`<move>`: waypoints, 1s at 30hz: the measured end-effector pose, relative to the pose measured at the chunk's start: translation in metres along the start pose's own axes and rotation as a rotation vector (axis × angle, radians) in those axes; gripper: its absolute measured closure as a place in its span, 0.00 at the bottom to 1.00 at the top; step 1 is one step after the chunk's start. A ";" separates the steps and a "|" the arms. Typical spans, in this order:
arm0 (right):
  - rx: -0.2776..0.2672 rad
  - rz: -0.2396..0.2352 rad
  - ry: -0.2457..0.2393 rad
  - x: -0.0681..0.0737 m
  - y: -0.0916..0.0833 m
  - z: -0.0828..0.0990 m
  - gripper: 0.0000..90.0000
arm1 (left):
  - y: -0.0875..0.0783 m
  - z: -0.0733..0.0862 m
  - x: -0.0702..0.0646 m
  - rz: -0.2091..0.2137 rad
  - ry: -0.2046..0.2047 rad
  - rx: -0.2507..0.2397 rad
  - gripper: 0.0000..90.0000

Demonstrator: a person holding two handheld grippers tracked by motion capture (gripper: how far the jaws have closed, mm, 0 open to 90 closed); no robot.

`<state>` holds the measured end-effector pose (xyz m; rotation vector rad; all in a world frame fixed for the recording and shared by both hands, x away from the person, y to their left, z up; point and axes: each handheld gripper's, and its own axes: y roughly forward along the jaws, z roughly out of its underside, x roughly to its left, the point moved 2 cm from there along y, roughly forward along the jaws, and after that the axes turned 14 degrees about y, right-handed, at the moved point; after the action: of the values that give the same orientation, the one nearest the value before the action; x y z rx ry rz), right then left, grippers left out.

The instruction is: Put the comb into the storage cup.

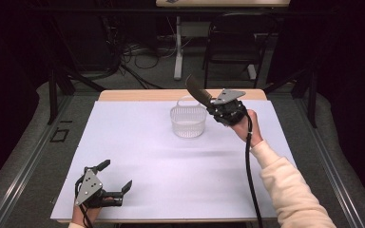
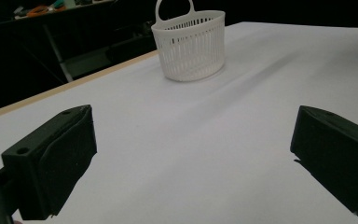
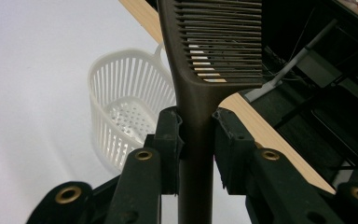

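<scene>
A white slotted basket (image 1: 188, 121) with a loop handle stands upright on the far middle of the white tabletop (image 1: 171, 166). My right gripper (image 1: 210, 101) hovers just right of the basket's rim, shut on the handle of a dark brown comb (image 1: 196, 87) whose toothed end points up and away. In the right gripper view the comb (image 3: 214, 42) rises between the pads of that gripper (image 3: 197, 126), with the basket (image 3: 121, 107) below and to the left. My left gripper (image 1: 116, 174) rests open at the near left corner, nothing between its jaws. The left gripper view (image 2: 193, 140) shows the basket (image 2: 191, 46) far ahead.
The table's wooden far edge (image 1: 138, 95) runs just behind the basket. Beyond it stand a black chair (image 1: 235, 42), a white table leg (image 1: 178, 47) and cables on the floor. A person's cream sleeve (image 1: 290, 190) comes in at the lower right.
</scene>
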<state>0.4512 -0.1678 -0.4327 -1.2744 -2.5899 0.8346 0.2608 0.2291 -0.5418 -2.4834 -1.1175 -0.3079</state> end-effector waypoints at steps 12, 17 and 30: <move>-0.011 0.004 -0.016 -0.001 0.001 -0.011 0.81 | 0.001 0.000 0.000 0.001 0.001 0.000 0.00; -0.014 -0.001 -0.015 0.001 0.004 -0.012 0.81 | -0.001 0.000 0.000 -0.003 0.002 -0.002 0.00; -0.018 -0.008 -0.037 0.007 0.007 -0.021 0.81 | 0.001 -0.001 -0.001 -0.001 0.003 0.001 0.00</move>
<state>0.4592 -0.1506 -0.4202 -1.2648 -2.6352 0.8430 0.2608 0.2281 -0.5417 -2.4811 -1.1176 -0.3116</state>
